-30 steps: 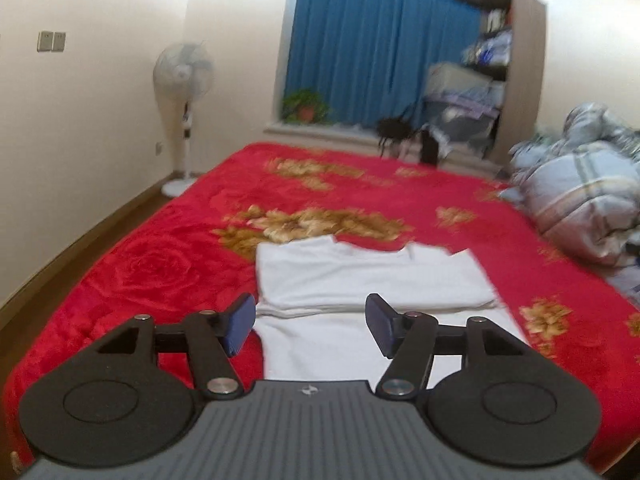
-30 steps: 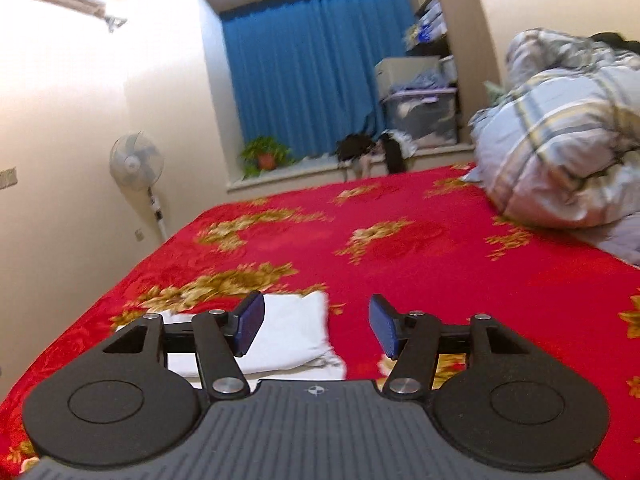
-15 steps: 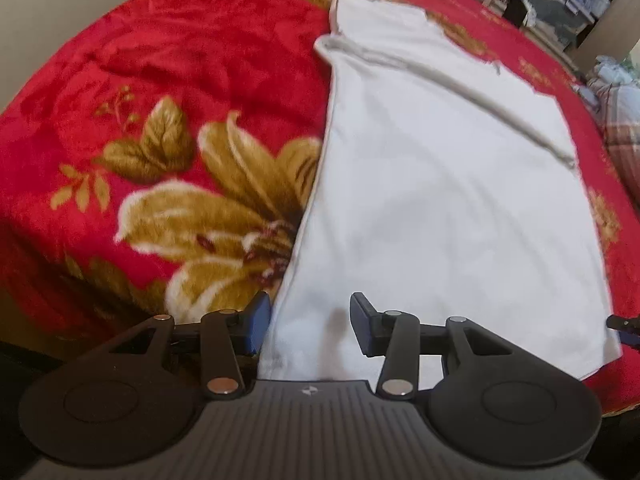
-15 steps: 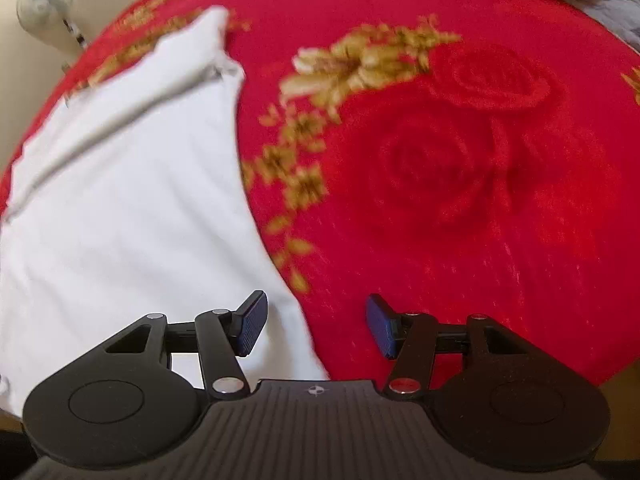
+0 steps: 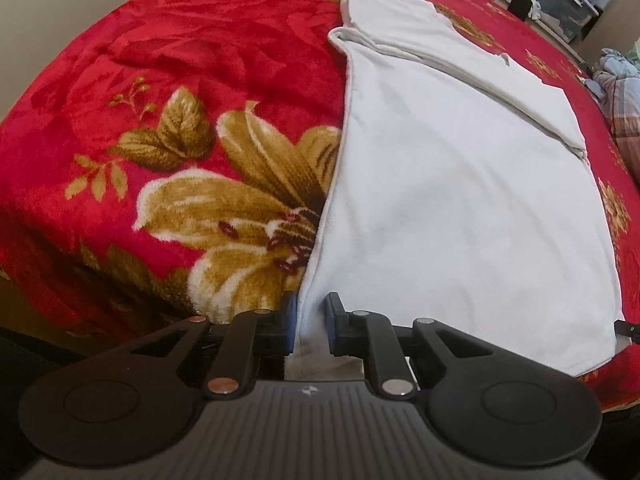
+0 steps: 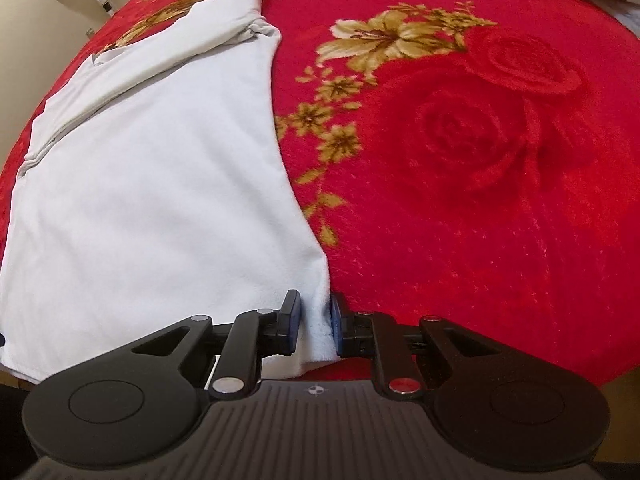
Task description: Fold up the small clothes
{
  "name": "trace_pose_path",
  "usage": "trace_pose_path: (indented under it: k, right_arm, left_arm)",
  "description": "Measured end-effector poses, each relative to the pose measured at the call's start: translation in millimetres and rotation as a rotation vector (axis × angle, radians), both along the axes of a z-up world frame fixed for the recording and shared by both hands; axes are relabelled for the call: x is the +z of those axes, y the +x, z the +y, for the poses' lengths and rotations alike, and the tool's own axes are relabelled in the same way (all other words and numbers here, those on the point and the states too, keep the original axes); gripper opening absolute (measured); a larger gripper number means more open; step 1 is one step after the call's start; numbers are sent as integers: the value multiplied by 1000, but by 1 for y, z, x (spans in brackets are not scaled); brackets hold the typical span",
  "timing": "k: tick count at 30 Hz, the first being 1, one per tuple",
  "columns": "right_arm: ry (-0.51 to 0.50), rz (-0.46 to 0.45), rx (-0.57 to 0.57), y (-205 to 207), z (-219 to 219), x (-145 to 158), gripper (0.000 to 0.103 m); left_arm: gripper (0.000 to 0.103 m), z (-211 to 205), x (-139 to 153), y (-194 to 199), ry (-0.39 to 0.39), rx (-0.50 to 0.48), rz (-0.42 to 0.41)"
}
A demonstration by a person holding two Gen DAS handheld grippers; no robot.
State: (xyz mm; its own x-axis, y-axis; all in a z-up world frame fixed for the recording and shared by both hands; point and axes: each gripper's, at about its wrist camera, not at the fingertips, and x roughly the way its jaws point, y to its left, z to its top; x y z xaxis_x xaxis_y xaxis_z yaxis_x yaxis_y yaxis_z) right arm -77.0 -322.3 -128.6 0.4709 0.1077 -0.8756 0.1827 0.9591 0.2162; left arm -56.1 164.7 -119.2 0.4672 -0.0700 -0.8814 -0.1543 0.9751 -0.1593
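Now the left gripper [image 5: 311, 322] has its fingers clamped on the near left corner of the white garment [image 5: 460, 200]; the right gripper [image 6: 314, 322] pinches the near right corner, cloth stretching ahead across the red bed [image 6: 480, 160].

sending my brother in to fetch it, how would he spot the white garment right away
Find the bed with the red floral blanket. The white garment lies flat along its near edge, top part folded over. It is the only plain white thing on that patterned red.

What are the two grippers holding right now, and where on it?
Both pinch the white garment: left gripper its near left corner, right gripper its near right corner.
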Motion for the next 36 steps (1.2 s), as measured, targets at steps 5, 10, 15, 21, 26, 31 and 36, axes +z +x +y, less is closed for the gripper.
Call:
trace_pose_path:
  k: [5,10,15,21,26,31,36]
  right_arm:
    - [4,-31,7,-1,2,5,6]
    - [94,-129,-88,-16,-14,26,5]
    - [71,18,-101,-10,-13,-1,12]
    - [44,17,-82,-9,-7,0,12]
    - [12,15,-54,-9,-3,0,12]
    - [17,14,-58,-9,-5,0,12]
    - [11,13,-52,-9,-4,0,12]
  left_arm:
    - [4,-3,10,-5,17,-25,-56]
    - [5,-1,22,-19,-9,-25,-106]
    - [11,14,2,-12,-130,46,27]
    - [14,9,5,-15,-115,31,27]
    - [14,7,1,-14,-96,22,28]
    - [16,7,2,-15,-89,26,21]
    - [20,8,3,-16,-90,32,24]
